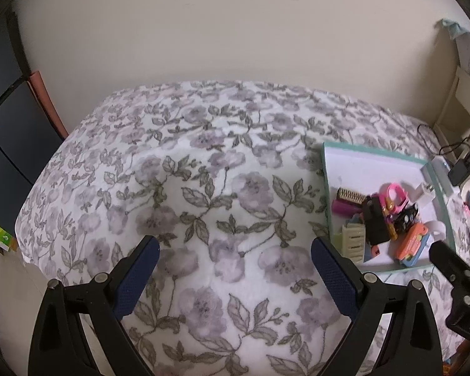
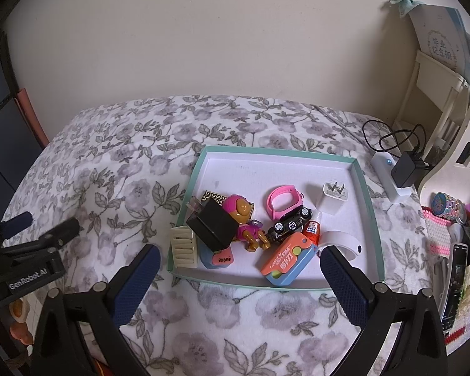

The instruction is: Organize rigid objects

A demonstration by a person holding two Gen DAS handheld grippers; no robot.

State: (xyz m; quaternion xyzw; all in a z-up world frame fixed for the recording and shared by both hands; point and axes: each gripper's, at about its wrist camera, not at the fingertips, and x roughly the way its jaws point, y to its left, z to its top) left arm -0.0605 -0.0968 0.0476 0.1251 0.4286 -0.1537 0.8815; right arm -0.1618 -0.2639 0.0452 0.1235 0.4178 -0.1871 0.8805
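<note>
A: In the left wrist view, the left claw [image 1: 235, 260] is spread wide and grasps nothing; only the flowered bed cover [image 1: 185, 163] lies between its fingers. The tray [image 1: 326, 188] sits at the right of the frame, with the small things heaped at its near end.

B: So which step is in hand? It looks as if the gathering is largely done, or a sorting inside the tray is about to begin; the frame does not settle which.

A: The heap is hard to read there. A pink strap and a black block show, but the rest overlaps.

B: The right wrist view is clearer. The right claw [image 2: 239, 266] is also released and empty, poised at the tray's near rim. Inside lie a black charger [image 2: 214, 227], a toy dog [image 2: 244, 219], a pink watch band [image 2: 283, 202], a toy car [image 2: 289, 226], a white plug [image 2: 333, 199] and an orange case [image 2: 286, 258].

A: The next move probably calls for lowering onto one item without nudging its neighbours. The things at the right edge of the frame are cut off and unclear.
</note>
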